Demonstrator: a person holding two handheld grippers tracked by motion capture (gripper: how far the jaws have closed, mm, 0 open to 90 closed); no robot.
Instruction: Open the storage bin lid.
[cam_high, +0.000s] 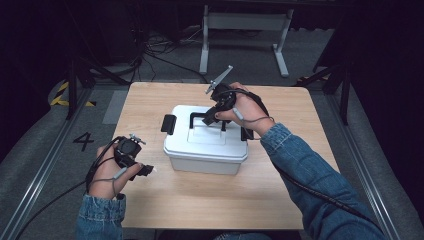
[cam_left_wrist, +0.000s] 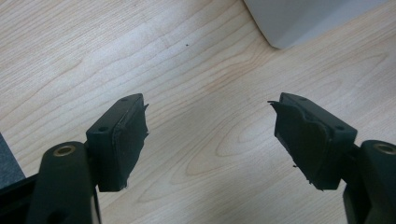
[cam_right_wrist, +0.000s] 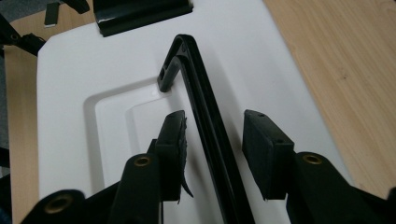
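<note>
High view: a white lidded box (cam_high: 206, 145) sits near the middle of the wooden table (cam_high: 200, 195), with a black latch (cam_high: 169, 124) on its left end and a black carry handle (cam_high: 202, 119) raised upright over the lid's recessed centre. The right gripper (cam_high: 216, 111), held in the person's right hand (cam_high: 245, 112), is over the lid at the handle, its grey three-cornered plate tilted up and away. The left gripper (cam_high: 145, 171) is in the left hand (cam_high: 107, 175), low over the table just beside the box's front left corner, not touching it.

Right gripper view: the handle (cam_right_wrist: 205, 121) runs up between the two jaws. The left pad (cam_right_wrist: 173, 149) is close against the bar or just touching it, cannot tell which; the right pad (cam_right_wrist: 261, 149) stands clearly apart from it, with white lid (cam_right_wrist: 70, 93) showing in the gap. Jaws are about half open, straddling the handle, no grip on it. The latch (cam_right_wrist: 140, 14) appears at the far end of the lid.

Left gripper view: the jaws are spread wide over bare wood (cam_left_wrist: 205, 116), nothing between them. A corner of the box (cam_left_wrist: 303, 18) is at the top right, apart from the pads.
</note>
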